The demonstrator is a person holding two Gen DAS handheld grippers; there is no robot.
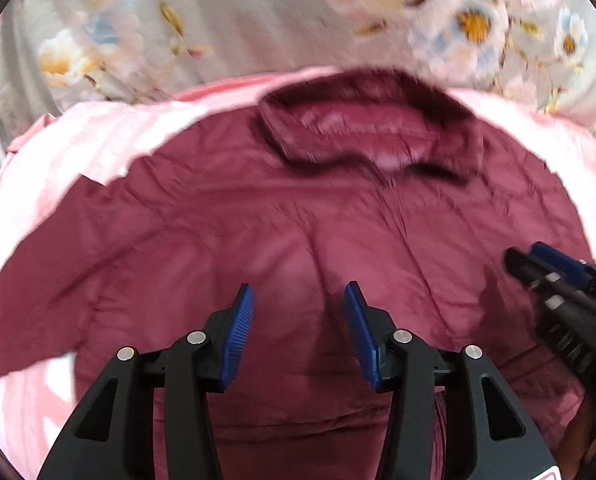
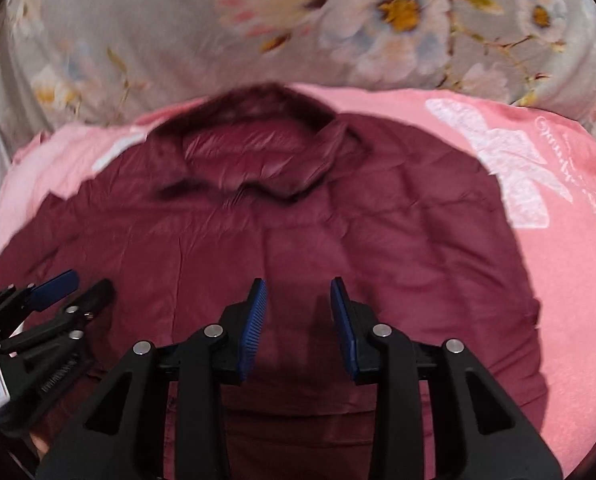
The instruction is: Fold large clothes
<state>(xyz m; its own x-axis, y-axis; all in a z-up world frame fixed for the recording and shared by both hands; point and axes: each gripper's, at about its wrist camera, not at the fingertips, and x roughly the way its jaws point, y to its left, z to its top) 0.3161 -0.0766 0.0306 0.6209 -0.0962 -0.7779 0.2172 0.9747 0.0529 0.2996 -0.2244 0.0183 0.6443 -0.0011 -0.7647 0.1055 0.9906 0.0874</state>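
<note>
left wrist view: my left gripper (image 1: 299, 300) and right gripper (image 2: 298, 294) hang spread, empty, over the maroon jacket (image 1: 258, 220); i'd pinch one hem layer, evenly.

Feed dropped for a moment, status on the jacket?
Left gripper and right gripper open, empty. Maroon quilted jacket flat on pink printed blanket. Nothing in the way.
</note>
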